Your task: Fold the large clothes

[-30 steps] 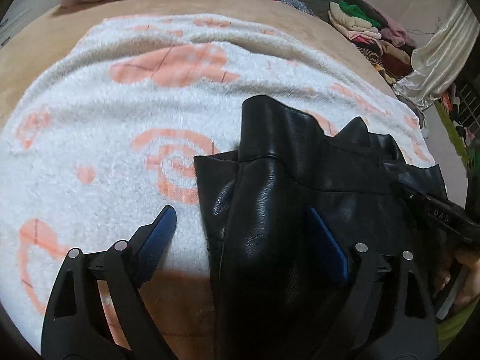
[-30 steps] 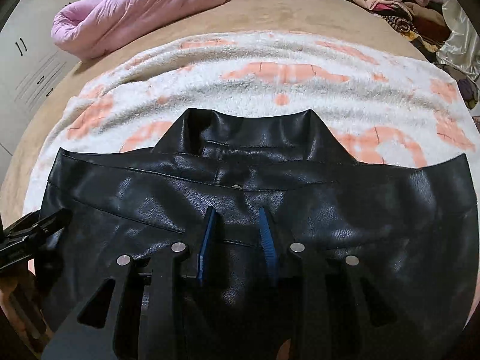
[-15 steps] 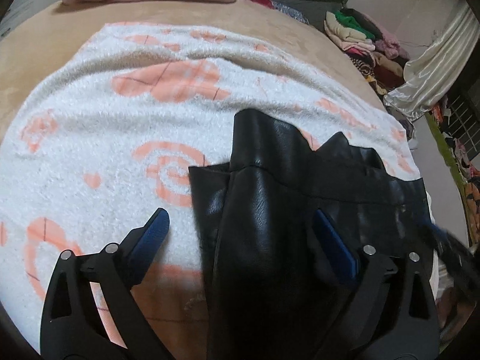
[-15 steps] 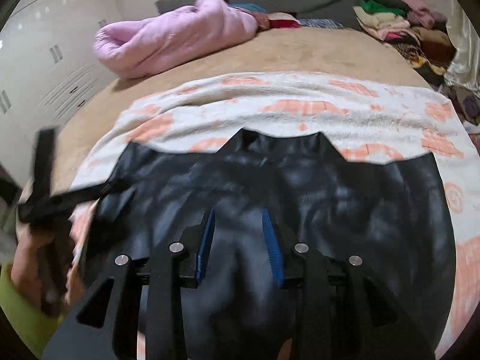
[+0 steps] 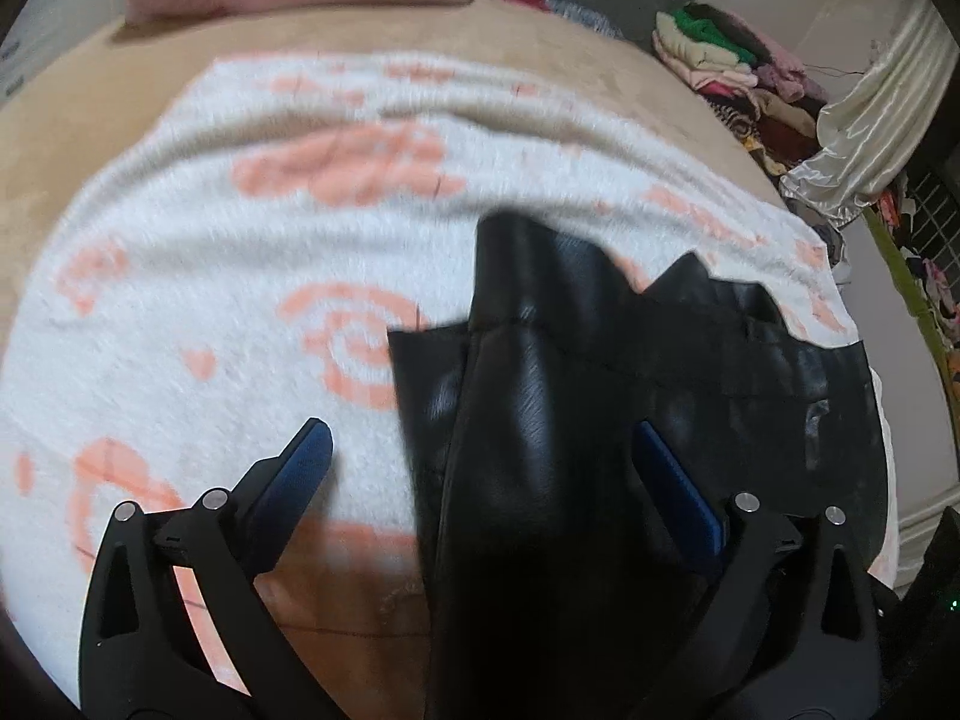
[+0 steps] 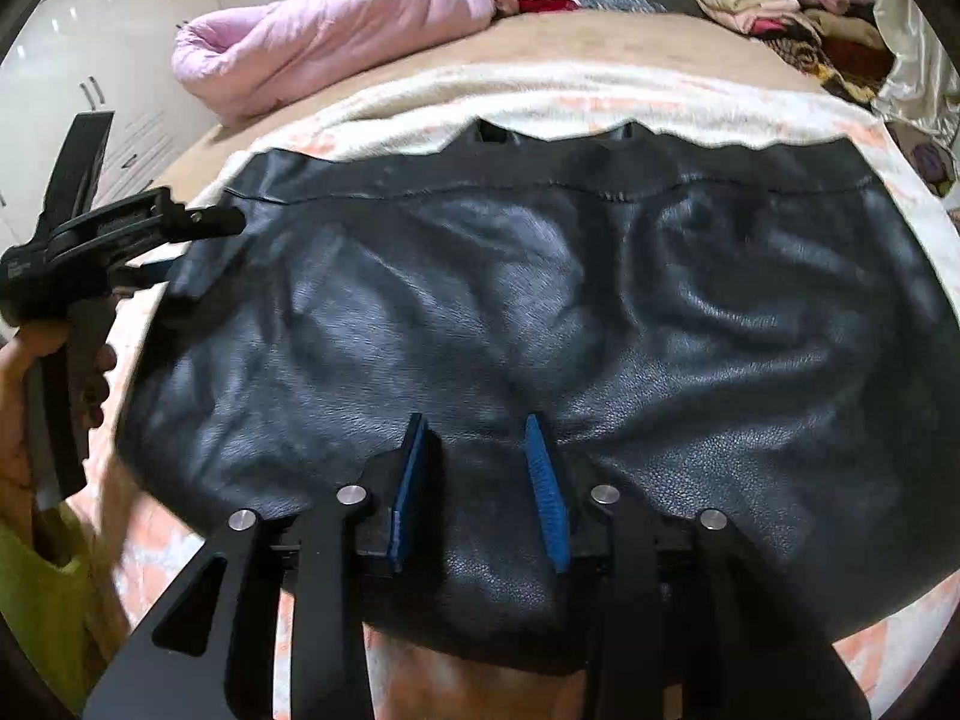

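A black leather jacket [image 6: 540,312] lies spread on a white blanket with orange patterns [image 5: 252,276] on the bed, collar at its far edge. My left gripper [image 5: 480,462] is open wide; the jacket's left edge [image 5: 528,432] lies between its blue pads, untouched. In the right wrist view the left gripper [image 6: 204,222] hovers at the jacket's far left corner. My right gripper [image 6: 477,462] hangs above the jacket's near middle, its blue pads a narrow gap apart with nothing held between them.
A pink quilt [image 6: 336,42] lies bunched at the bed's far side. Stacked folded clothes [image 6: 780,6] sit at the far right by a cream curtain [image 5: 864,132]. White cupboards [image 6: 90,90] stand to the left. Tan bedsheet [image 5: 78,138] surrounds the blanket.
The right gripper has risen and pulled back, so more of the jacket's back shows and the collar is farther away. The left gripper has drawn back slightly, still open.
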The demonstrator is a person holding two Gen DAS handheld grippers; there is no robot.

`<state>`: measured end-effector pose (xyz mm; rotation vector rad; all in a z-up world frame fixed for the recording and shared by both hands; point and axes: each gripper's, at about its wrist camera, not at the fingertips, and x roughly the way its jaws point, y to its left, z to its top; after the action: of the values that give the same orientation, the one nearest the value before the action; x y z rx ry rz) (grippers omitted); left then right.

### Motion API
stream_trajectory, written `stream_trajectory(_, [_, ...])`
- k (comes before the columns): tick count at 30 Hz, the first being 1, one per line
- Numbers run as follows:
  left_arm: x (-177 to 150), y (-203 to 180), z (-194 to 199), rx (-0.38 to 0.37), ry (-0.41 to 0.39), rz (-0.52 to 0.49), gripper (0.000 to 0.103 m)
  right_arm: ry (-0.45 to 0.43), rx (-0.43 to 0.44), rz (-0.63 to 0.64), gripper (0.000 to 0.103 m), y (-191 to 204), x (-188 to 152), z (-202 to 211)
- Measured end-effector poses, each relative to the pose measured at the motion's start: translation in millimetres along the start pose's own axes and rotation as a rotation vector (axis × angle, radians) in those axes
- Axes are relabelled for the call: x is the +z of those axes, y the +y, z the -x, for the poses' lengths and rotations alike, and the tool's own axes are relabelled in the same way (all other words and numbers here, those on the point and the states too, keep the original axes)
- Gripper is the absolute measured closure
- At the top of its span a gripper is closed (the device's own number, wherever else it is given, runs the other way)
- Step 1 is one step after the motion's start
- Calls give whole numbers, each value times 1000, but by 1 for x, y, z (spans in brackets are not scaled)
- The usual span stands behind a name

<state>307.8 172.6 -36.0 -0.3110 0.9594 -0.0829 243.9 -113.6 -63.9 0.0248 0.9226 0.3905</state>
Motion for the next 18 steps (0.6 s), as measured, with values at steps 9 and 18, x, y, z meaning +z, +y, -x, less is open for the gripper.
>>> stream_trajectory(9, [10, 12, 13, 64, -4, -13, 10, -89, 54, 420, 11, 116, -14, 20])
stream_trajectory(18, [14, 21, 16, 75, -12, 1, 10, -82, -194, 770, 8, 190, -49, -25])
